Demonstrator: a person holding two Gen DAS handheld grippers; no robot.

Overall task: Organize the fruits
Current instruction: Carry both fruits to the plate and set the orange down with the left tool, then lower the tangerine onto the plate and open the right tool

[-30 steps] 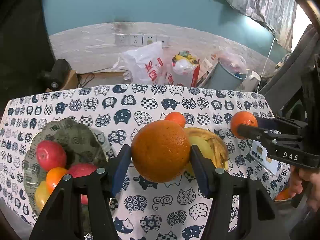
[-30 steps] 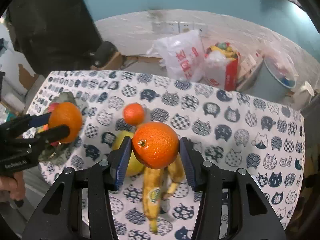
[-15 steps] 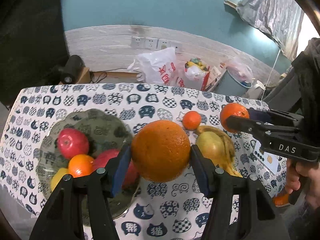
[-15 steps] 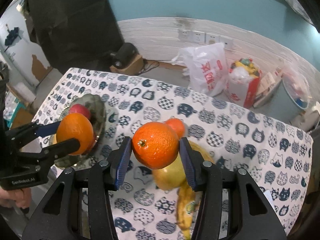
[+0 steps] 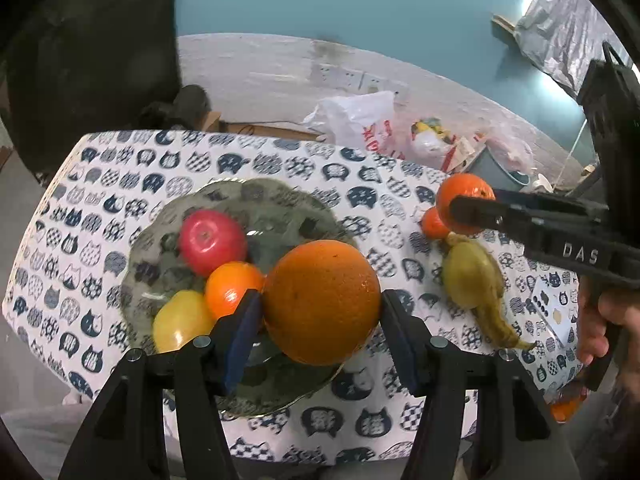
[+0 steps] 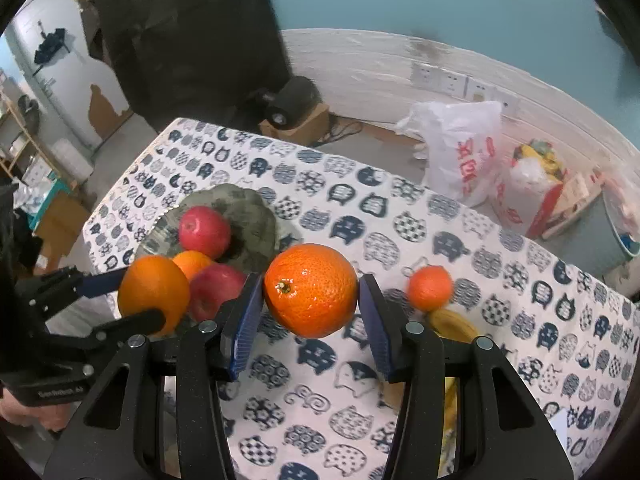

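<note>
My left gripper (image 5: 320, 320) is shut on a large orange (image 5: 322, 300) and hangs over the near edge of a glass plate (image 5: 276, 208). On the plate lie a red apple (image 5: 212, 240), a small orange (image 5: 232, 286) and a yellow fruit (image 5: 180, 320). My right gripper (image 6: 310, 310) is shut on a bright tangerine (image 6: 311, 289) above the cat-print cloth, right of the plate (image 6: 240, 208). In the left wrist view the right gripper (image 5: 464, 210) shows at the right with its tangerine (image 5: 464, 192). A small tangerine (image 6: 430, 287), a pear (image 5: 470, 280) and a banana (image 5: 496, 328) lie on the cloth.
The cat-print tablecloth (image 6: 400, 220) covers the table, whose edges fall away at left and far side. Behind it on the floor stand a white plastic bag (image 6: 460, 152), a red-and-white bag (image 6: 528, 196) and a grey bin (image 5: 496, 164). A hand (image 5: 604, 320) holds the right gripper.
Both grippers have carried their fruit leftward: the plate has slid from the left edge of view to under the left gripper, and the right gripper now sits close beside the plate.
</note>
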